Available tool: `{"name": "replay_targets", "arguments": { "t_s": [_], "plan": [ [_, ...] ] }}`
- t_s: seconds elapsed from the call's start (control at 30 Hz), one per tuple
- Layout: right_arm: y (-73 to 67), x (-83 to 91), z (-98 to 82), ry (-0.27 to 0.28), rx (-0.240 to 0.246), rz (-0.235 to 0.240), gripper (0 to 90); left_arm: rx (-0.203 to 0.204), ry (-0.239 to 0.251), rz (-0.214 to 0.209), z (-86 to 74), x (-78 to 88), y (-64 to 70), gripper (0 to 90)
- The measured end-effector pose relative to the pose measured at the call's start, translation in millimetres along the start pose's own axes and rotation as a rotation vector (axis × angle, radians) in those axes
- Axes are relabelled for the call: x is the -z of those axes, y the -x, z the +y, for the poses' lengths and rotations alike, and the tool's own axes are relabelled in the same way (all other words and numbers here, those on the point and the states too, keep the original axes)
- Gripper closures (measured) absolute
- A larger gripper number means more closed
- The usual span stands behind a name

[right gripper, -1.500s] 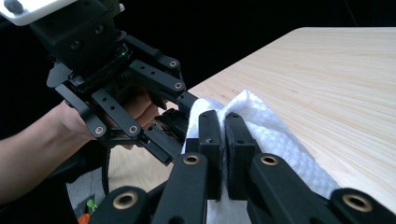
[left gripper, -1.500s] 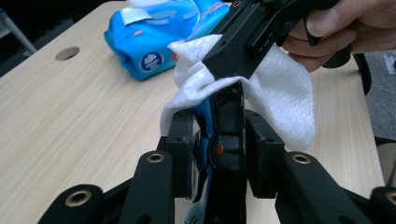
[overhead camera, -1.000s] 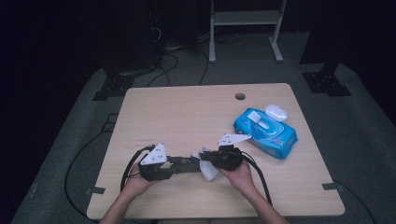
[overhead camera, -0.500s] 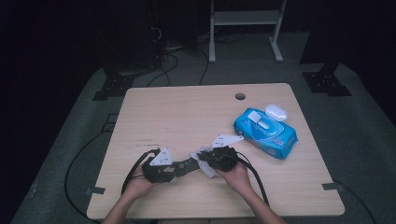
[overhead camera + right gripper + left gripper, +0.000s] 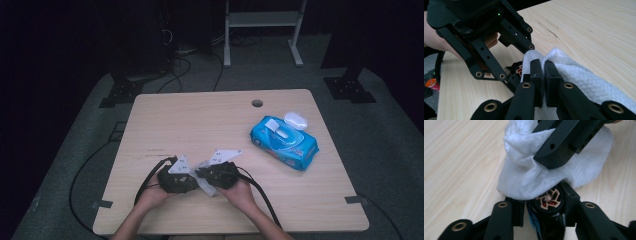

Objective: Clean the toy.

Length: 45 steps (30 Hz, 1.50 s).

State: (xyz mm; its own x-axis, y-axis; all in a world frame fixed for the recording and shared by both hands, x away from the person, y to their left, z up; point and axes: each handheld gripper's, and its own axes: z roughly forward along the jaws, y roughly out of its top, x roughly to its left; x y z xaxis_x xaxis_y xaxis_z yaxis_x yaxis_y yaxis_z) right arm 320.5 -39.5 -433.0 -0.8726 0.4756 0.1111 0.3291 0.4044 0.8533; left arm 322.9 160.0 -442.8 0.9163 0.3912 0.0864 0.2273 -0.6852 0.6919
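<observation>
The white wipe (image 5: 554,170) hides the left tongs' (image 5: 541,195) tips; its top is cropped.

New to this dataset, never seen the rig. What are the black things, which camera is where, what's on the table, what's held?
No robot here: a person holds a black two-jaw gripper in each hand. The high view looks down on the wooden table; the left gripper and right gripper meet near its front edge. The two other views come from cameras riding on each gripper.

A blue wipes pack, flap open, lies at the right.

The right gripper's jaws are shut on a white wipe. The left gripper's jaws have just been opening, with the wipe's other end bunched at them.
</observation>
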Motion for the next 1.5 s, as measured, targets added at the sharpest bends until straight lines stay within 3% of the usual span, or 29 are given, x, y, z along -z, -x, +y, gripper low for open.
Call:
{"name": "replay_targets", "arguments": {
  "t_s": [0.13, 0.27, 0.33, 0.43, 0.5, 0.57, 0.73, 0.8, 1.0, 1.1, 1.2, 1.27, 1.43, 1.5],
  "plan": [
    [9.6, 7.4, -3.6, -0.011, 0.005, -0.051, 86.3, -0.008, 0.004, -0.007, -1.6, 1.8, -1.6, 64.6],
    [20.3, 18.4, -6.1, -0.012, -0.028, -0.097, 86.4, -0.002, 0.011, -0.019, -3.6, 2.5, -3.6, 64.9],
    [18.8, 16.6, -5.6, -0.006, -0.047, -0.073, 86.4, -0.005, 0.012, -0.017, -1.9, 0.8, -3.1, 64.9],
    [8.0, 5.1, -3.5, 0.000, -0.018, -0.012, 86.2, -0.015, 0.009, -0.012, 0.4, -1.0, -1.7, 64.8],
    [1.4, 1.0, -1.6, 0.007, 0.012, -0.027, 86.2, -0.017, 0.010, -0.010, -1.1, 0.5, -2.3, 64.8],
    [6.5, 2.6, -2.3, 0.004, -0.012, -0.009, 86.2, -0.013, 0.019, -0.013, -3.4, 1.3, -3.2, 64.9],
    [22.5, 25.0, -10.9, -0.002, -0.011, -0.109, 86.2, -0.017, 0.018, -0.015, -3.4, 1.5, -3.6, 64.9],
    [29.8, 32.4, -14.7, 0.004, -0.047, -0.103, 86.3, -0.014, 0.012, -0.014, -2.6, 1.5, -3.3, 64.9],
    [27.4, 31.9, -14.4, 0.000, -0.040, -0.114, 86.2, -0.009, 0.006, -0.026, 8.0, 1.5, -4.1, 62.7],
    [22.1, 26.3, -11.8, 0.022, -0.055, -0.062, 86.2, -0.023, -0.010, -0.029, 15.8, -2.5, -4.8, 62.6],
    [9.3, 13.7, -9.1, 0.003, -0.018, -0.034, 86.3, -0.039, -0.012, -0.019, 18.1, -4.5, -2.8, 63.2],
    [9.3, 12.3, -8.6, 0.003, -0.011, -0.035, 86.3, -0.042, -0.012, -0.017, 15.8, -2.1, -2.6, 63.7],
    [21.3, 26.6, -10.8, -0.014, -0.003, -0.117, 86.4, -0.047, -0.013, -0.025, 10.5, 3.1, -5.5, 64.6],
    [27.6, 33.2, -14.1, -0.006, -0.037, -0.129, 86.4, -0.045, -0.011, -0.021, 11.3, 2.2, -4.9, 64.6]
  ]
}}
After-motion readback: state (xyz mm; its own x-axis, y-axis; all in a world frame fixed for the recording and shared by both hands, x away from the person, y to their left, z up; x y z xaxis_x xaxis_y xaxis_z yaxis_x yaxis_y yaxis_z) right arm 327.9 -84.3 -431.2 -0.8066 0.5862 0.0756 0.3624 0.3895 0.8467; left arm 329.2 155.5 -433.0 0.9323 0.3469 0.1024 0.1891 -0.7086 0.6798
